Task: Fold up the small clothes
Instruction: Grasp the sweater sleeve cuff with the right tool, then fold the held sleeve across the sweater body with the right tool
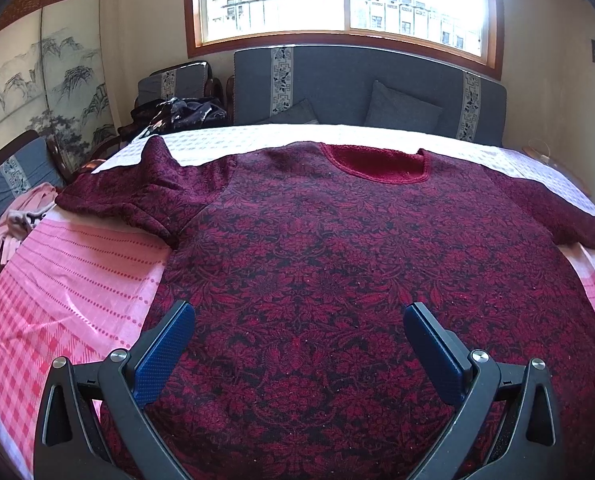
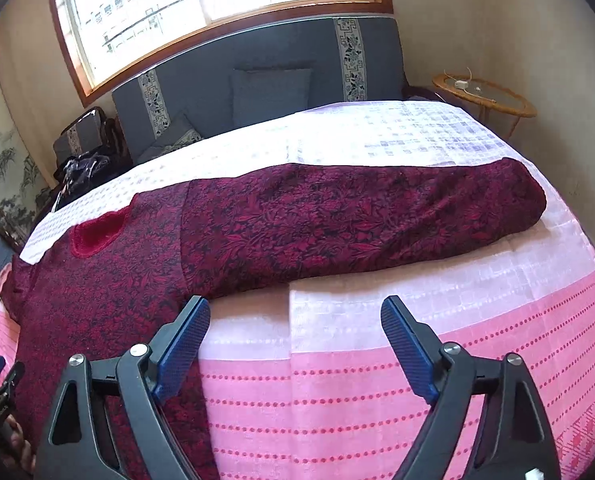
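Observation:
A dark red floral long-sleeved top (image 1: 317, 256) lies flat and face up on the pink and white cloth (image 1: 77, 280), neckline (image 1: 377, 164) at the far side. Its left sleeve (image 1: 137, 192) lies bent at the far left. Its right sleeve (image 2: 357, 220) stretches straight out to the right. My left gripper (image 1: 299, 320) is open and empty, just above the lower body of the top. My right gripper (image 2: 295, 320) is open and empty, over the cloth (image 2: 377, 380) beside the top's right side (image 2: 97, 300), below the sleeve.
A grey sofa (image 1: 357, 84) with cushions stands behind the table under a window. A pink garment (image 1: 17, 220) lies on a chair at the left. Dark clothes (image 1: 177, 114) are piled on another chair. A round wicker side table (image 2: 485, 96) stands at the far right.

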Demonstrator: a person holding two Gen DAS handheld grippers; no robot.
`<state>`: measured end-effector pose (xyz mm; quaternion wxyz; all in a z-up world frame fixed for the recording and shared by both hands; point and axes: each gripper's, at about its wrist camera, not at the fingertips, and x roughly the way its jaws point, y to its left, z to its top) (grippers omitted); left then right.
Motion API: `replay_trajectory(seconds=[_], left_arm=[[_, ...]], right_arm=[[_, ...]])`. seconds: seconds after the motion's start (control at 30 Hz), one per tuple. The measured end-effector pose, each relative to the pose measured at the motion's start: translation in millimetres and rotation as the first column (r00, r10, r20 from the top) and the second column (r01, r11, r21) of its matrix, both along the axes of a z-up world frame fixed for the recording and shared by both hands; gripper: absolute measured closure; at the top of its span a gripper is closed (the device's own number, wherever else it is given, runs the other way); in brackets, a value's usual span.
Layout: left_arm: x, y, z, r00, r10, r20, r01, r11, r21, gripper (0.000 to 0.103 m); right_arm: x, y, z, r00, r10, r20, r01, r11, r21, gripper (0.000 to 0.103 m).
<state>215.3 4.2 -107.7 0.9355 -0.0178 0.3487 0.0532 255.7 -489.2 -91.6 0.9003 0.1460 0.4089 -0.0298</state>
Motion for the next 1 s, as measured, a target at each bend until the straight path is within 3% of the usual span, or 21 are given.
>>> replay_trajectory(seconds=[0.17, 0.33, 0.47, 0.73, 0.77, 0.83, 0.87, 1.0], left_arm=[[3, 1, -3, 1.000, -0.002, -0.015, 0.002, 1.000, -0.008, 0.000], [5, -4, -5, 0.999, -0.014, -0.031, 0.015, 1.000, 0.011, 0.000], [7, -6, -6, 0.999, -0.017, -0.045, 0.018, 1.000, 0.014, 0.000], [11, -7, -9, 0.997, -0.018, -0.069, 0.019, 1.000, 0.018, 0.000], [11, -7, -10, 0.997, -0.018, -0.072, 0.020, 1.000, 0.018, 0.000], [12, -7, -10, 0.997, -0.015, -0.077, 0.016, 1.000, 0.017, 0.000], [12, -7, -11, 0.997, -0.013, -0.080, 0.014, 1.000, 0.015, 0.000], [12, -3, -10, 0.997, -0.004, -0.074, 0.004, 1.000, -0.001, 0.000]], right_arm=[[17, -122, -12, 0.977, -0.213, -0.029, 0.215, 0.965, 0.149, 0.031], [26, -204, -27, 0.929, -0.361, -0.078, 0.369, 0.909, 0.194, 0.030], [32, -234, -39, 0.915, -0.395, -0.086, 0.403, 0.881, 0.247, 0.030], [51, -238, -51, 0.912, -0.403, -0.076, 0.407, 0.868, 0.284, 0.031], [54, -236, -52, 0.917, -0.393, -0.074, 0.397, 0.873, 0.283, 0.040], [62, -232, -58, 0.918, -0.378, -0.120, 0.396, 0.877, 0.273, 0.079], [61, -231, -58, 0.913, -0.390, -0.120, 0.408, 0.875, 0.263, 0.085], [49, -220, -47, 0.911, -0.405, -0.074, 0.409, 0.868, 0.282, 0.088]])
